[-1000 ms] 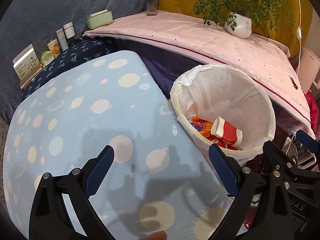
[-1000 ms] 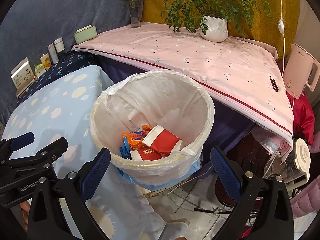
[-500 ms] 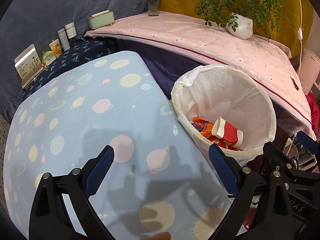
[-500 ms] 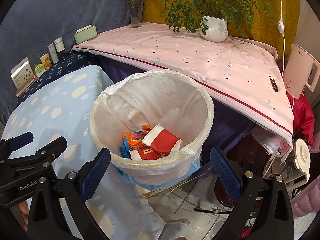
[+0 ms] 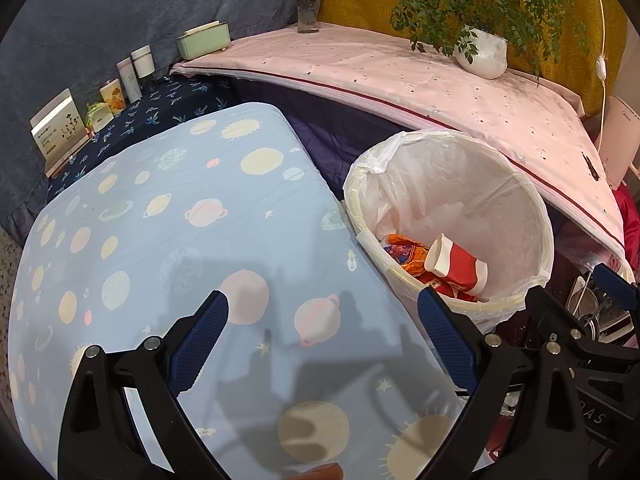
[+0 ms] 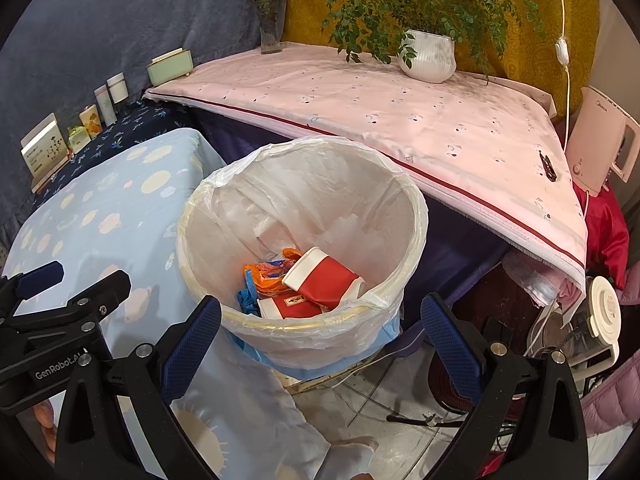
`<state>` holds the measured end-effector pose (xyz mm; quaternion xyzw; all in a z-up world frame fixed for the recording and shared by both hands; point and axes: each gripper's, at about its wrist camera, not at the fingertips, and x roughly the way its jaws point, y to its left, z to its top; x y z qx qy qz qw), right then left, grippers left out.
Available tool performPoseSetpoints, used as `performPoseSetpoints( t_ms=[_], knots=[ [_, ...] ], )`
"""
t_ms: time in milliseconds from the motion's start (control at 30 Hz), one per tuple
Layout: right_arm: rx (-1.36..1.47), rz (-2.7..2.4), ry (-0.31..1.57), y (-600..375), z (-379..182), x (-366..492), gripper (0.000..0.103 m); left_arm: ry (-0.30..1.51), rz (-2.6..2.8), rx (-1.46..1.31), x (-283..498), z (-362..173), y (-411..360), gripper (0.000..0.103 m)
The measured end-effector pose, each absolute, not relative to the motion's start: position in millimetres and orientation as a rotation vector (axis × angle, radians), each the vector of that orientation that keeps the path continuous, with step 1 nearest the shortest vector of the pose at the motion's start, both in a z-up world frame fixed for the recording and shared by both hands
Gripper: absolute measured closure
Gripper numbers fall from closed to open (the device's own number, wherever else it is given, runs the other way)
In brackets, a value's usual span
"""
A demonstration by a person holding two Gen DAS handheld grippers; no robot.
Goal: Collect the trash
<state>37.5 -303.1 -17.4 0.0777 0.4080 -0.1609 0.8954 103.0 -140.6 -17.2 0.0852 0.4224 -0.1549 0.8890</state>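
The light-blue planet-print cloth [image 5: 168, 240] over the near table is the largest surface and shows no loose litter; its near edge is cut off by both frames. Just beside its right edge stands the round bin lined with a white plastic bag [image 6: 304, 312]. Inside the bin, at the bottom, lie the red-and-white paper cups [image 6: 320, 280], long axes roughly level, touching crumpled orange and blue wrappers [image 6: 264, 276].

The right gripper [image 6: 320, 328] hangs directly before the bin's near rim, jaws spread wide and empty. The left gripper [image 5: 322, 324] hangs over the cloth, the bin ahead to its right, jaws likewise wide and empty.

Judgement: collection looks complete or nearly so. The bin's near inner wall hides part of its contents.
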Motion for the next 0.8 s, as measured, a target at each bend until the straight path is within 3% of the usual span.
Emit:
performPoseSetpoints(
  t_ms=[800],
  knots=[
    [0.161, -0.334, 0.845, -303.1, -17.2, 38.1, 0.007, 0.870, -0.313, 0.181, 102.5, -16.2, -141.1, 0.012]
  ],
)
